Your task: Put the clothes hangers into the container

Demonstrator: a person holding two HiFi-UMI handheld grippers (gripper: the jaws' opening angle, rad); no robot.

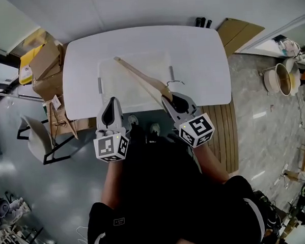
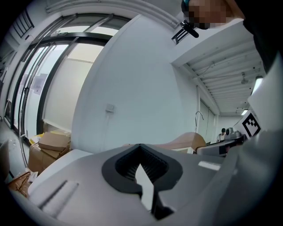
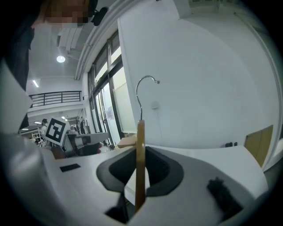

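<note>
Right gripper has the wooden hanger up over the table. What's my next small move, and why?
Probably lower the right gripper toward the clear container: its jaws are clamped on the wooden hanger, which in the head view already slants across the container, so it looks lined up to go in.

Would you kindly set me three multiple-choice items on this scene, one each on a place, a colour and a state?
1. The clear container stands: A on the white table; B on the floor; C on a chair.
2. The hanger body is: A black; B light wood; C red.
3. The right tongs are: A open and empty; B shut on nothing; C shut on the hanger.
Answers: 1 A, it rests mid-tabletop; 2 B, tan wood shows; 3 C, the pads pinch the hanger's edge.
</note>
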